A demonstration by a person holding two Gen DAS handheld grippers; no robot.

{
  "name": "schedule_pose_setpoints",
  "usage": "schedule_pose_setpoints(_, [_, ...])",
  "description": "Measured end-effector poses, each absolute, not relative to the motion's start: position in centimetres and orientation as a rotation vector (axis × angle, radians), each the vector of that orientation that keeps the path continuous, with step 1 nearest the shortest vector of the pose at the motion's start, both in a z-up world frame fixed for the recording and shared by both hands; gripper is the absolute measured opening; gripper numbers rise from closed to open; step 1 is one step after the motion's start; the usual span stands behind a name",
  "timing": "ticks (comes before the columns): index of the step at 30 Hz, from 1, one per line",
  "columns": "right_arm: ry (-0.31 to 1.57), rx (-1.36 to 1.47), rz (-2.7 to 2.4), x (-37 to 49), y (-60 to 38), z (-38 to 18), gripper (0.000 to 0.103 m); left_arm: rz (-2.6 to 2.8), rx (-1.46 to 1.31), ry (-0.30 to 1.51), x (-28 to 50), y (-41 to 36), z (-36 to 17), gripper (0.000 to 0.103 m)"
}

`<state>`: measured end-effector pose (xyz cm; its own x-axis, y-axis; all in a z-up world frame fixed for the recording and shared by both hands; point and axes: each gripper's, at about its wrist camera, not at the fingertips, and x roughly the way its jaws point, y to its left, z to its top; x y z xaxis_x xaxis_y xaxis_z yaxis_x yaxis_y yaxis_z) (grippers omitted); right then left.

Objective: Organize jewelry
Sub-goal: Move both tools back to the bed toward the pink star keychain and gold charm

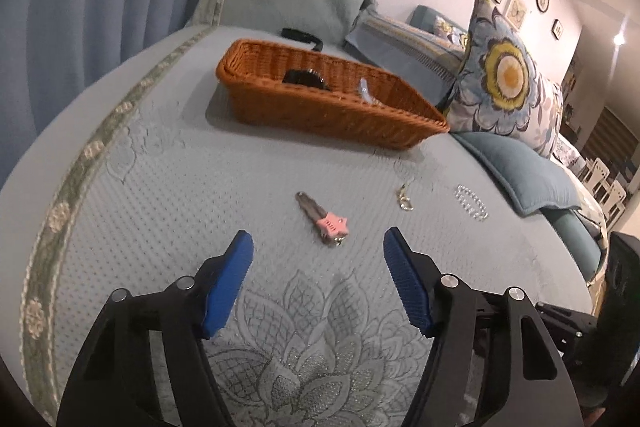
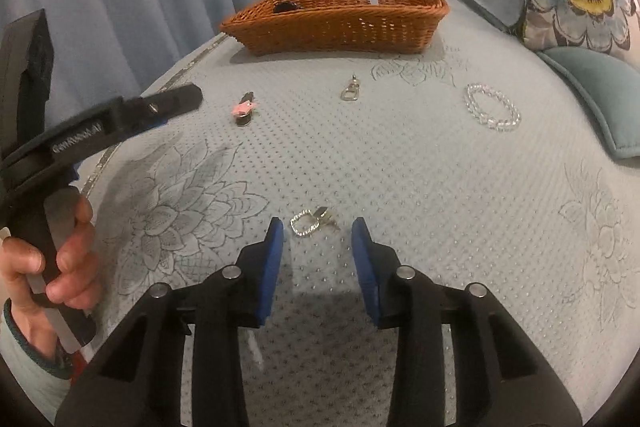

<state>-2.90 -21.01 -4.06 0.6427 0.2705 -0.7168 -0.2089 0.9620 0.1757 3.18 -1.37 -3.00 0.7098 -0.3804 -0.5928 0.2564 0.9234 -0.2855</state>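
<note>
— Looking at the bed cover [image 2: 400, 167], where's the jewelry?

— A ring [image 2: 305, 223] lies just ahead of the right gripper [image 2: 317, 229], whose fingers are parted, gripping nothing. A pink hair clip [image 1: 325, 223] lies just ahead of the left gripper [image 1: 318, 241], spread wide and empty.

— And the rest?

— A clasp [image 2: 351, 91] and bead bracelet [image 2: 493, 109] lie before the basket [image 2: 336, 23] (2 things inside, unclear).

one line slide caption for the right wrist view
Open right gripper poised over a small sparkly ring on the bedspread, wicker basket beyond.
</note>
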Motion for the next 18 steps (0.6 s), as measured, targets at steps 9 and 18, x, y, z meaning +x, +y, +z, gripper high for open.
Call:
schedule_pose_setpoints(9, [0.811,0.010,0.237,-2.6,-19.2,-4.4,0.026,-0.356,-0.174,0.726,3.6,-1.9,-3.8,0.063])
schedule_pose_setpoints(18, [0.802,-0.008,0.166,-1.1,-20.3,-4.3,0.005,-0.367,-0.122,0.750,4.2,-3.1,-4.1,0.063])
